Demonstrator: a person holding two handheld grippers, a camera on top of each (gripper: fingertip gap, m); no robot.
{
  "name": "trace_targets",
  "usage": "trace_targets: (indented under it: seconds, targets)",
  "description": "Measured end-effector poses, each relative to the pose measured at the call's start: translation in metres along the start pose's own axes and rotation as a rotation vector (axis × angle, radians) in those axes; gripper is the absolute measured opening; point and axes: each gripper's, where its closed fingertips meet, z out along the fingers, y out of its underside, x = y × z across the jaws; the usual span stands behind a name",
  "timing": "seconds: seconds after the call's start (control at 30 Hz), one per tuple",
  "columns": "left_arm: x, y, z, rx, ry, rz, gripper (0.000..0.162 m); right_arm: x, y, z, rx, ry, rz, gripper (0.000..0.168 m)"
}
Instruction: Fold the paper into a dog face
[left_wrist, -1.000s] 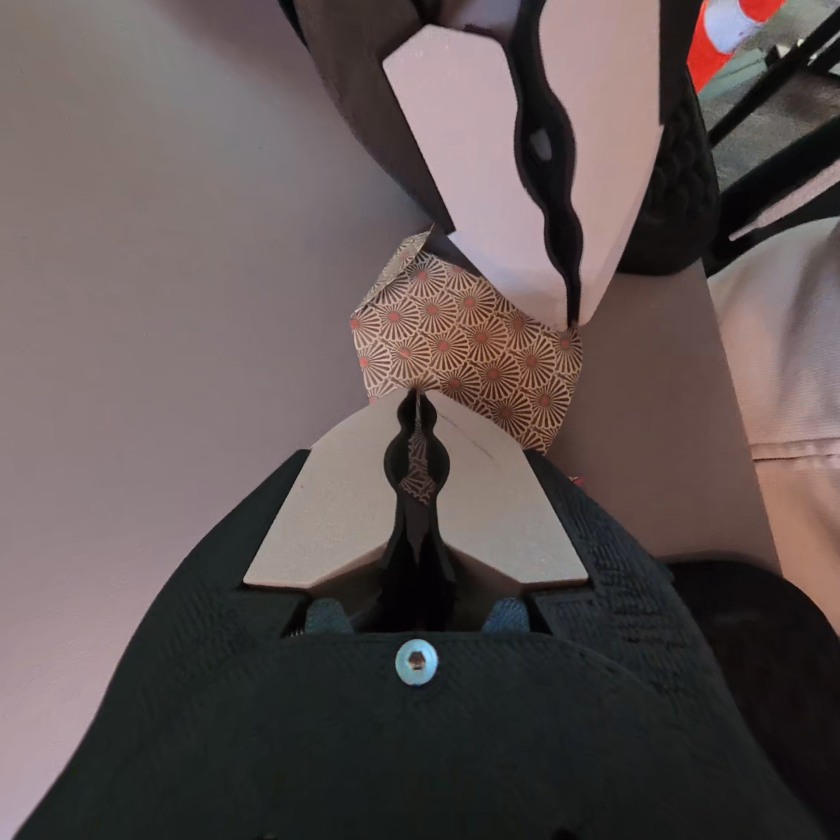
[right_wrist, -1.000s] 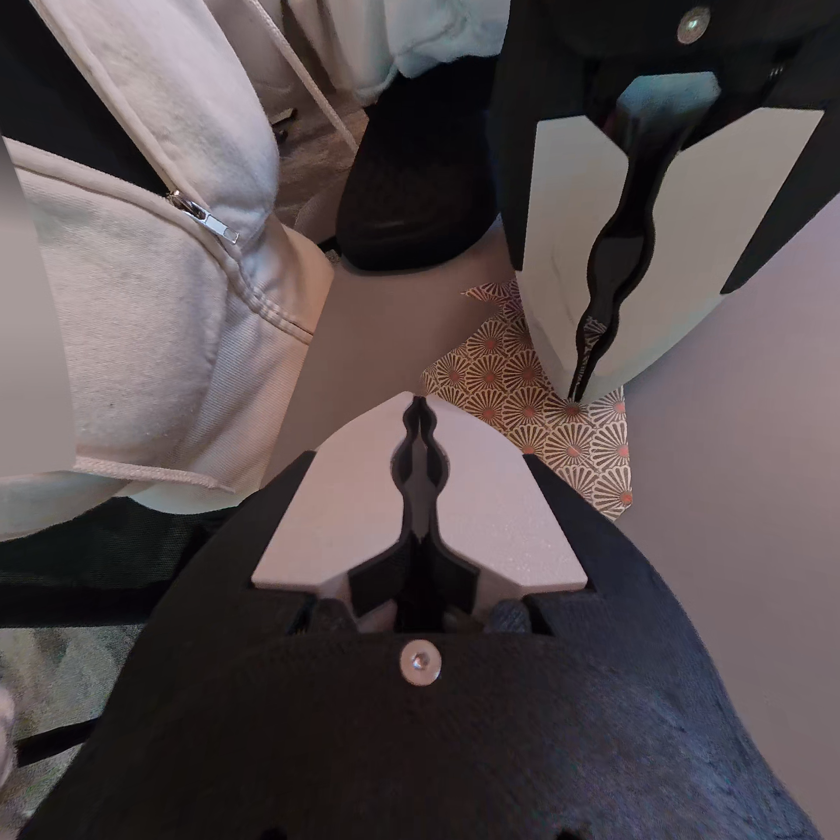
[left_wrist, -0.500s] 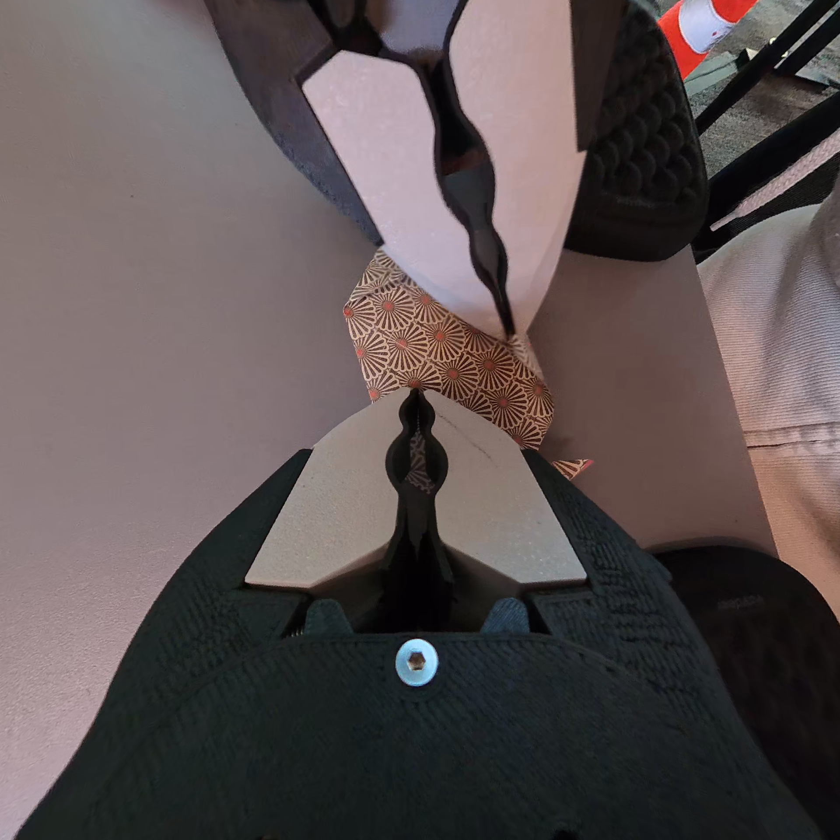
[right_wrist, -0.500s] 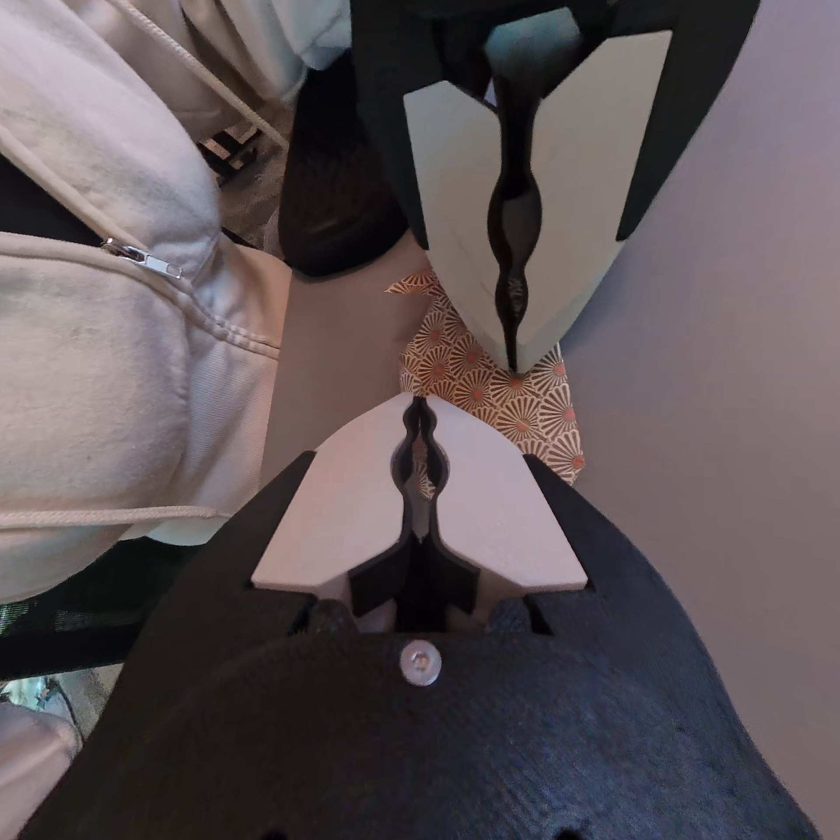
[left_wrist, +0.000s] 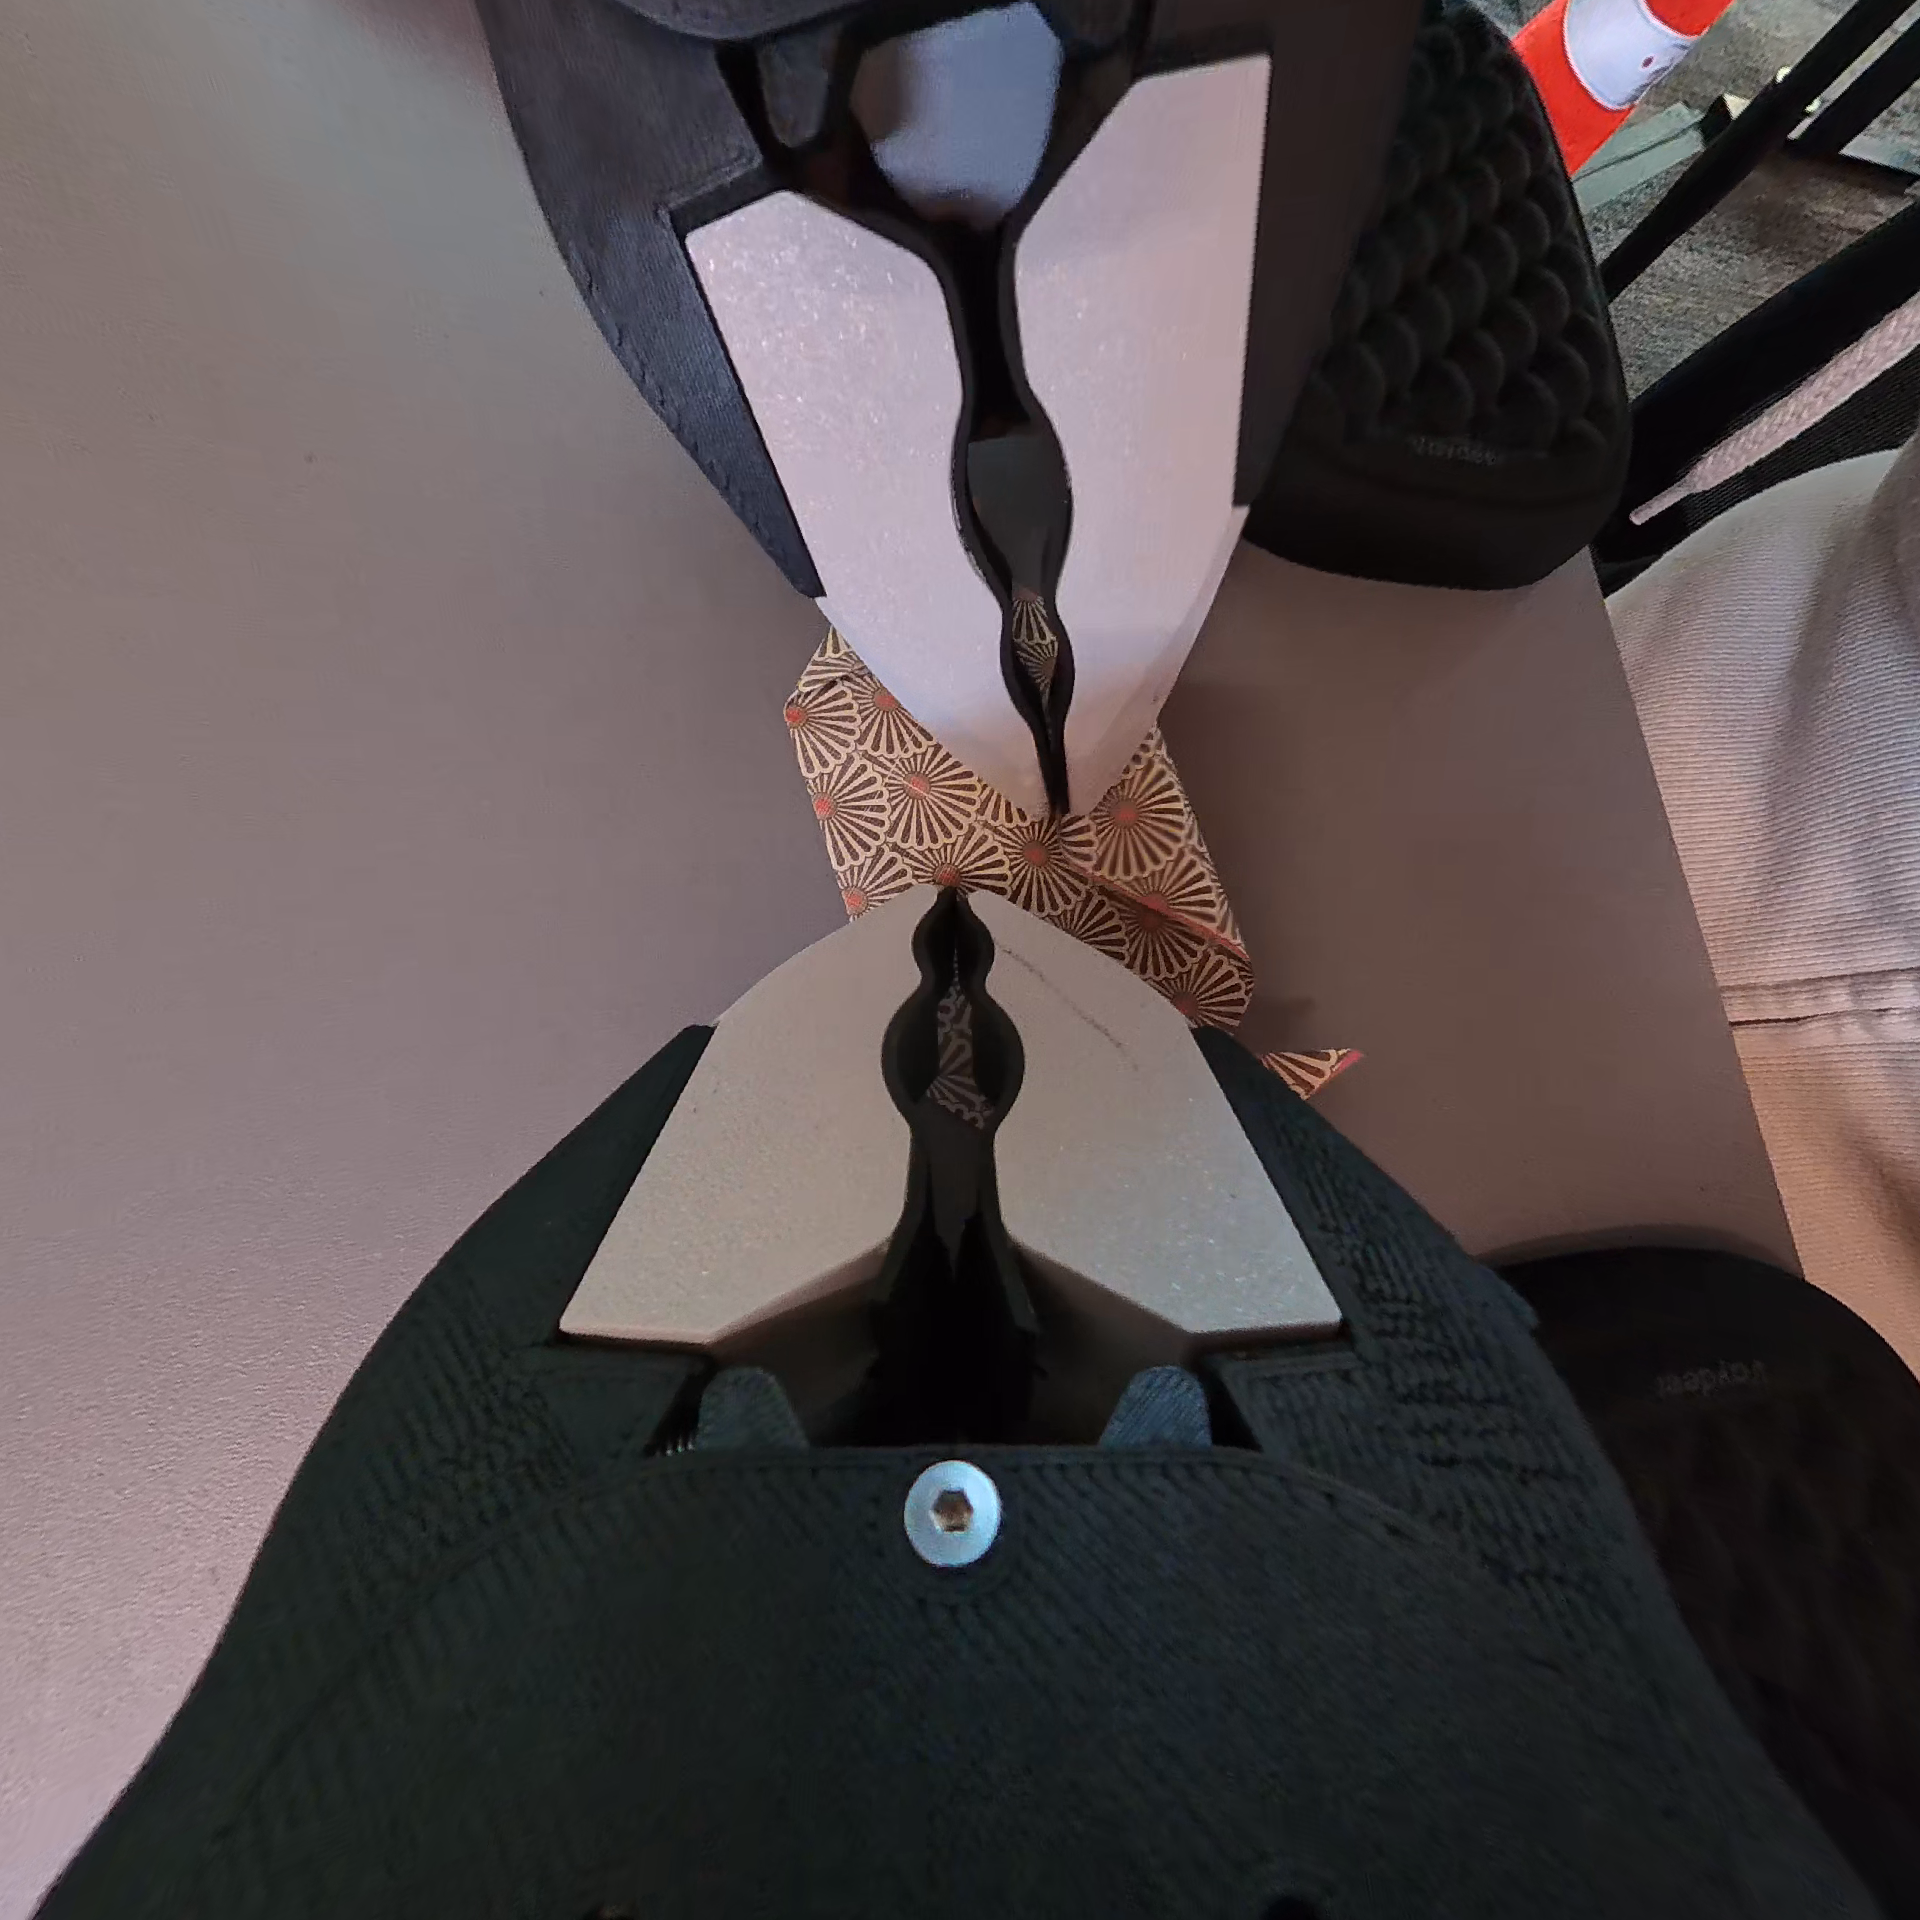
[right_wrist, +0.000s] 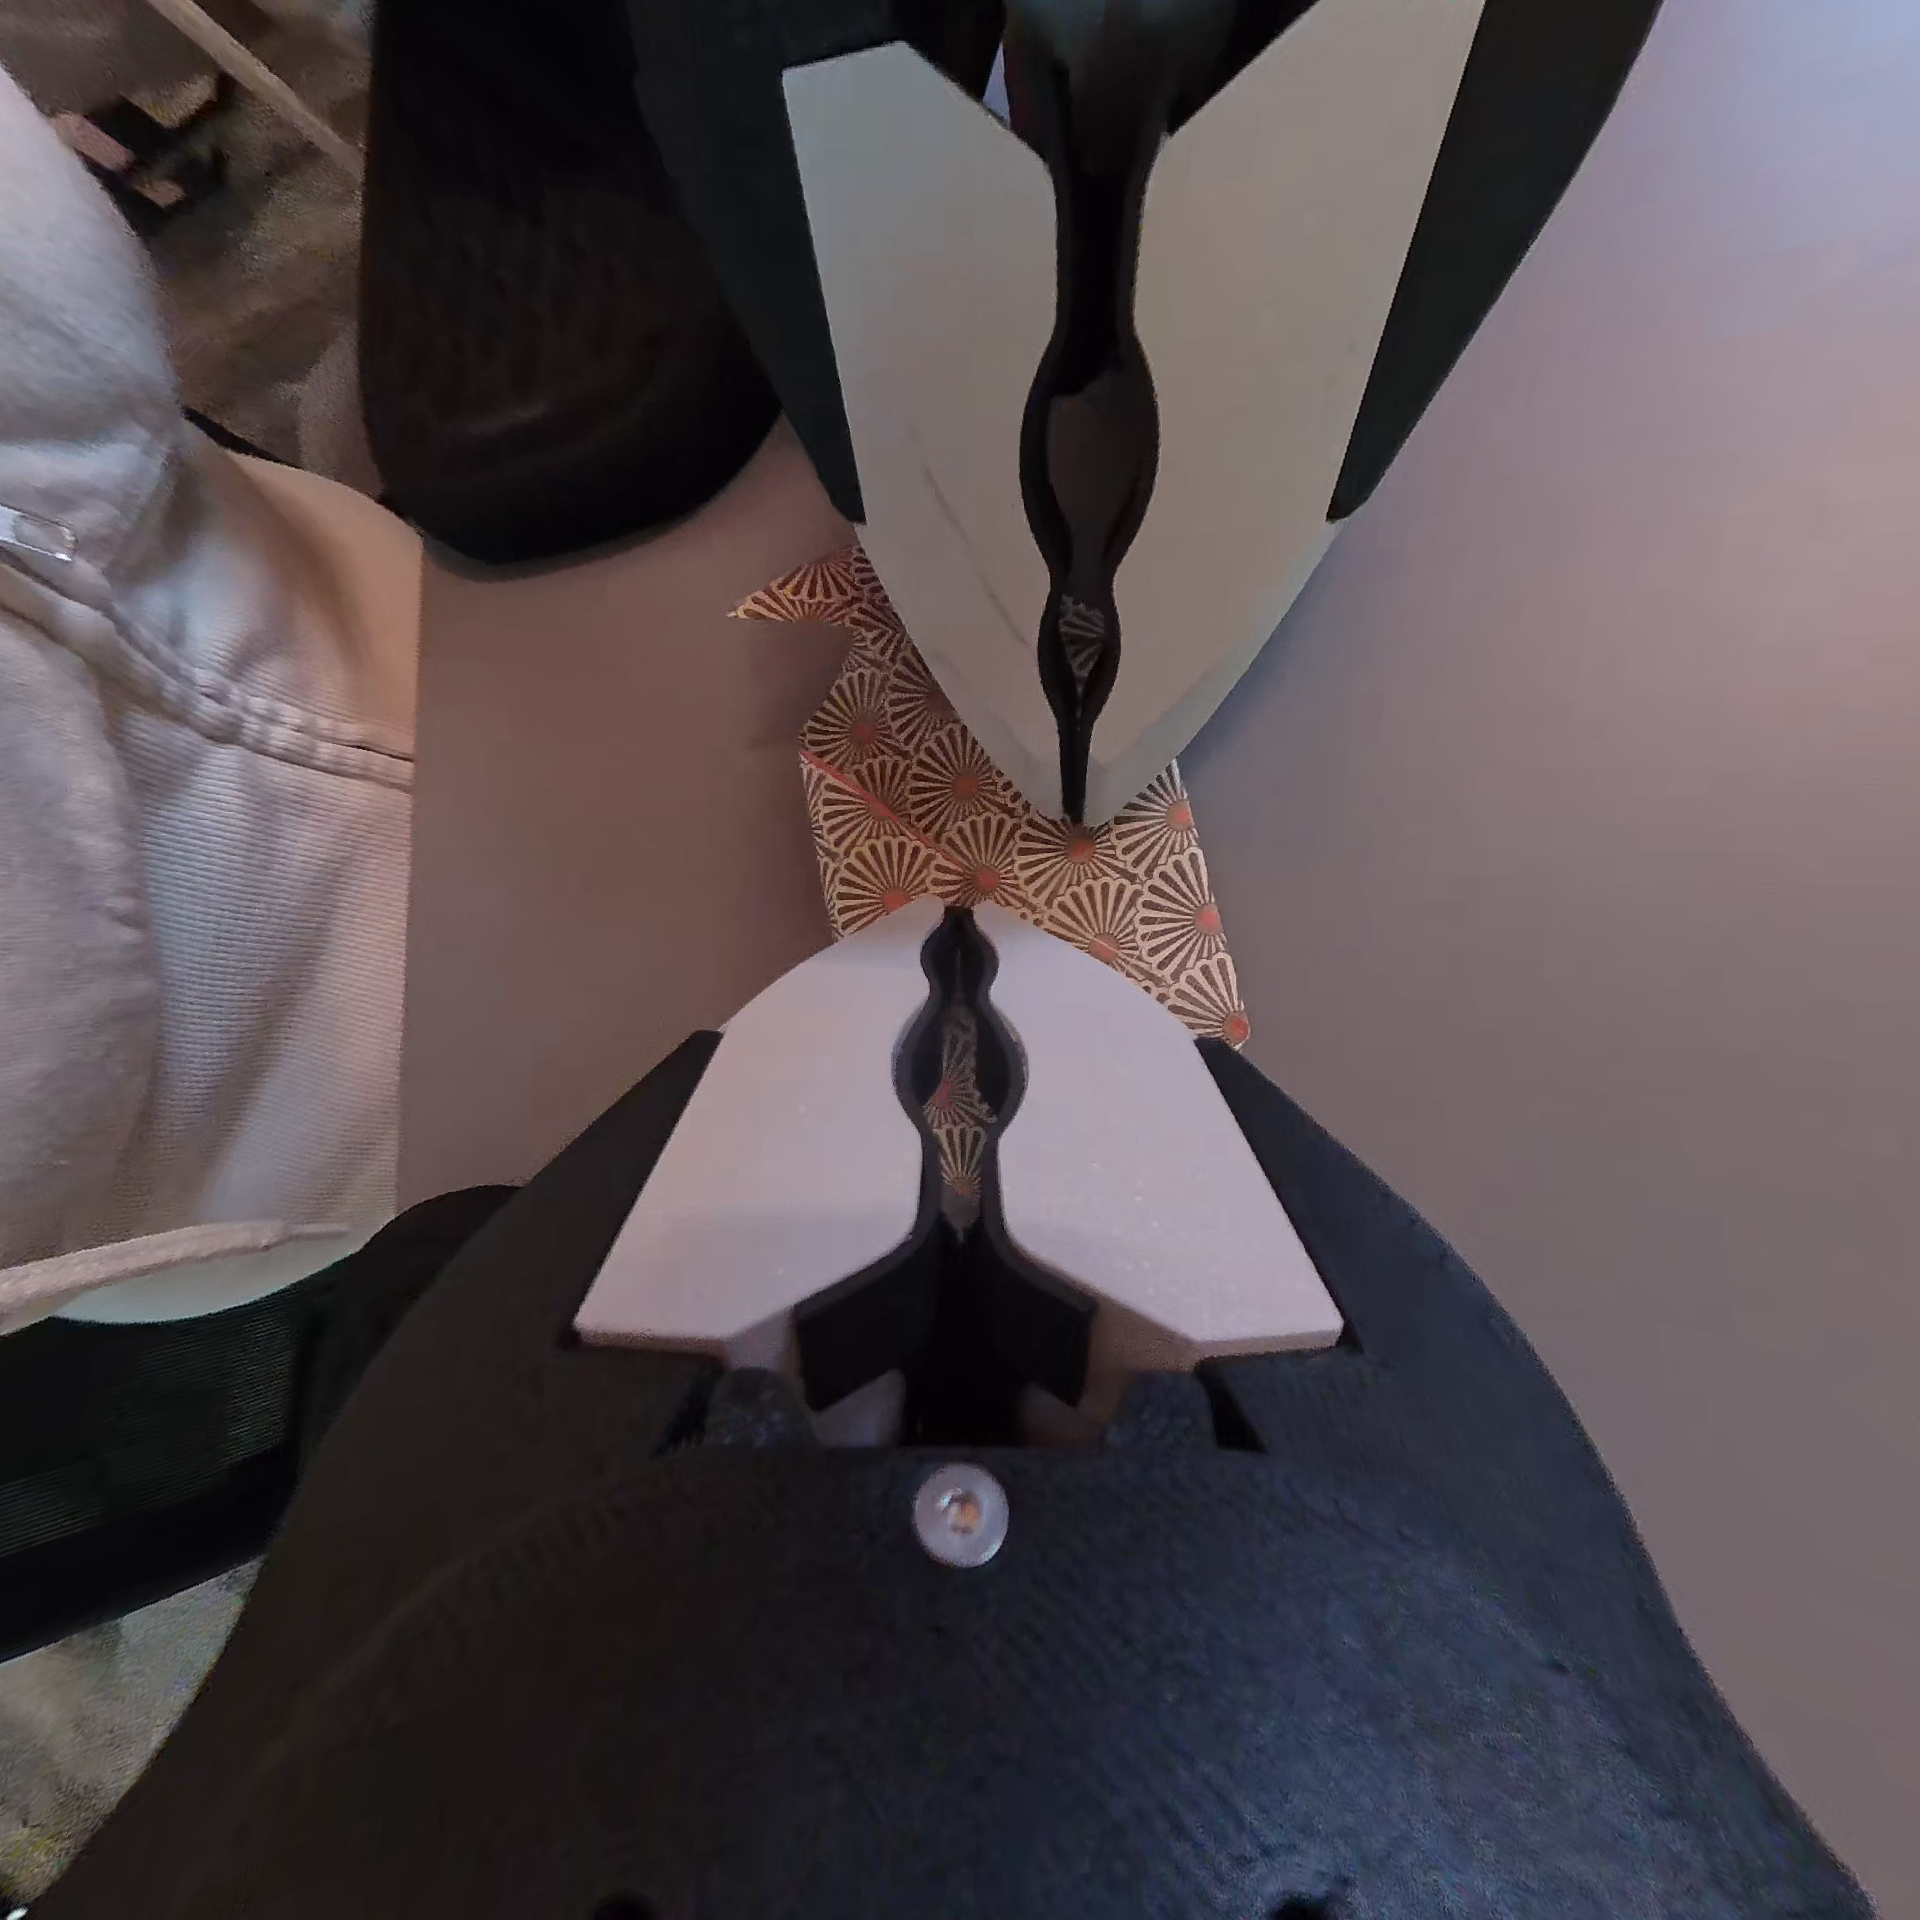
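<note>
The paper is a small folded piece with a brown and red fan pattern, lying on the pale table near its edge. My left gripper is shut on its near edge, and paper shows in the gap between the fingers. My right gripper faces it tip to tip, shut on the far edge. In the right wrist view the right gripper is shut with the paper in its gap, and the left gripper is opposite. A crease runs across the paper between the tips.
A person in beige clothing sits at the table edge, also in the right wrist view. A black padded armrest lies beyond the edge. An orange and white cone stands on the floor. My left and right fingertips are right by each other.
The right gripper has come over the paper to face the left gripper tip to tip, and paper now shows between its fingers. The paper has turned and folded tighter. The left gripper kept its hold.
</note>
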Motion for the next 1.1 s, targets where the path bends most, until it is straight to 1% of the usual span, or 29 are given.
trace_targets:
  seconds: [0.37,0.5,0.67,0.77,0.8,0.93,1.03,1.1]
  targets:
    - [0.000,0.000,0.000,-0.002,-0.010,0.007,0.001,0.002,0.001,0.001,-0.086,0.122,-0.077,0.000]
    - [0.000,0.000,0.000,-0.005,-0.018,0.015,0.001,0.003,0.001,0.000,-0.078,0.128,-0.052,0.000]
    - [0.001,-0.001,0.000,-0.010,-0.014,0.003,0.001,0.003,0.002,0.001,-0.134,0.168,-0.003,0.000]
    - [0.003,-0.002,-0.001,-0.012,0.003,-0.013,0.007,0.003,0.002,0.001,-0.173,0.167,0.038,0.001]
    - [0.002,-0.003,-0.002,-0.005,-0.012,-0.019,0.012,0.003,0.002,0.001,-0.183,0.168,0.044,0.000]
    - [0.006,-0.009,-0.003,0.013,-0.079,-0.004,0.018,0.004,0.002,0.001,-0.180,0.184,0.028,0.000]
    - [0.006,-0.012,-0.001,0.009,-0.144,0.018,0.018,0.004,0.002,0.001,-0.166,0.198,0.012,0.001]
    - [0.009,-0.012,0.002,0.005,-0.155,0.024,0.018,0.004,0.002,0.001,-0.163,0.204,0.004,0.001]
